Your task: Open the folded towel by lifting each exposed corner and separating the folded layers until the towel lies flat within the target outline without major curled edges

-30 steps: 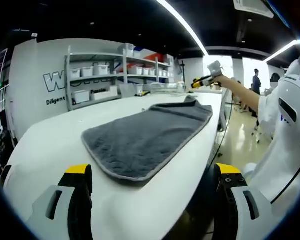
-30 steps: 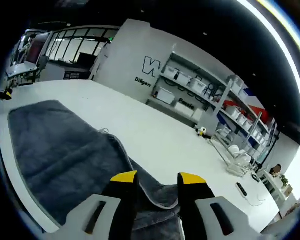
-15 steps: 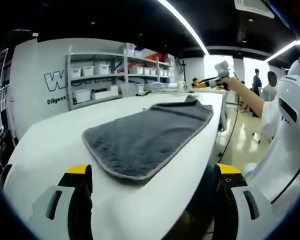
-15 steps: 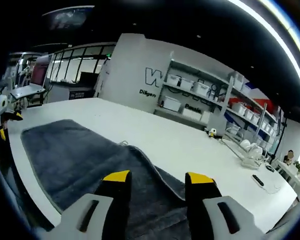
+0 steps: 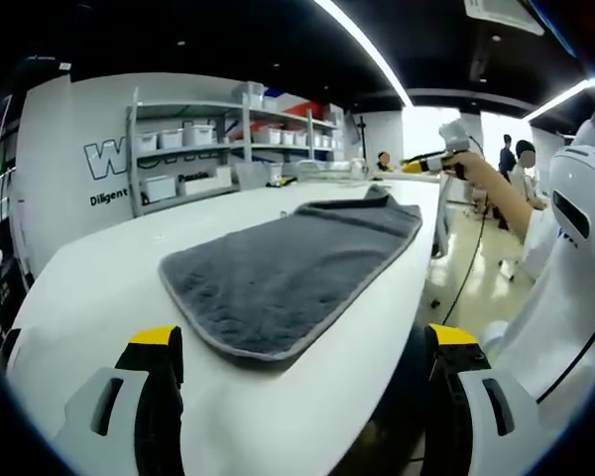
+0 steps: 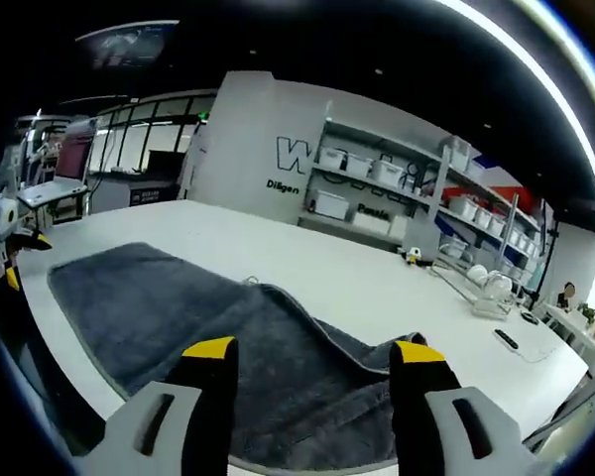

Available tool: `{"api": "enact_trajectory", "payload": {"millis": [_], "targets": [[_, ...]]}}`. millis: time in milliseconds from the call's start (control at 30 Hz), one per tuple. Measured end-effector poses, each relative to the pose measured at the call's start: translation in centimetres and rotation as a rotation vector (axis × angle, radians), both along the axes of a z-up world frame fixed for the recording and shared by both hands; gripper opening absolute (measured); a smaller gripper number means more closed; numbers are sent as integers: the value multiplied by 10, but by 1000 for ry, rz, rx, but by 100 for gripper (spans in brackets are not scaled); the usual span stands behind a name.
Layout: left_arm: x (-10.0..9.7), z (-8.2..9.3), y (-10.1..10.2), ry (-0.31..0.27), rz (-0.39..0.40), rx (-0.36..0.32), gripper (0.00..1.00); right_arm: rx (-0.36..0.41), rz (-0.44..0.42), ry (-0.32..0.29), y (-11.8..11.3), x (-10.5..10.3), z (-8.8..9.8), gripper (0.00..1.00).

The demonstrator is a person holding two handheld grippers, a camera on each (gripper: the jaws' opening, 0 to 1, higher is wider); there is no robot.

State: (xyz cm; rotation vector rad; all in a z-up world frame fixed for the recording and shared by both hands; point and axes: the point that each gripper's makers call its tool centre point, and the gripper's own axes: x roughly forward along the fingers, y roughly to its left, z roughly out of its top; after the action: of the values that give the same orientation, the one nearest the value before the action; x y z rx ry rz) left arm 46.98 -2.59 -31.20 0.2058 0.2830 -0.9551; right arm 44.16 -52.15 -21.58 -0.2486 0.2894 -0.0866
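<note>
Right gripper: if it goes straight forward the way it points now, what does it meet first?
Most likely the grey towel. The open right gripper points along the white table, and a raised fold of towel lies between and just beyond its jaws. How high the jaws ride above it is unclear.

We see bright ceiling light strips (image 5: 362, 45) glaring at 1 o'clock; table (image 6: 307, 273) evenly lit, soft shadows, fisheye bending at edges, sharp overall.

One grey towel (image 5: 288, 263), one white table (image 5: 99, 288), one shelving unit (image 5: 193, 149) — two hand-held grippers (image 5: 297, 372).
</note>
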Motion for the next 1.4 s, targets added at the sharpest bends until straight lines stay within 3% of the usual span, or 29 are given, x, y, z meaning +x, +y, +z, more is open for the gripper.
{"api": "enact_trajectory", "payload": {"millis": [200,600,733,1067,1400], "targets": [[4,1,-1,0,3,-2,99,15,9,-6,9,-11,0,67],[5,0,-3,2,2,3,99,54,-26,42,15,-27,-17,79],[6,0,-2,1,4,4,99,65,-31,51,18,-29,-19,85],[10,1,4,1,24,3,99,68,-35,42,17,-30,-15,89],[19,-10,13,36,63,-17,99,86,-23,46,23,-29,-15,97]]}}
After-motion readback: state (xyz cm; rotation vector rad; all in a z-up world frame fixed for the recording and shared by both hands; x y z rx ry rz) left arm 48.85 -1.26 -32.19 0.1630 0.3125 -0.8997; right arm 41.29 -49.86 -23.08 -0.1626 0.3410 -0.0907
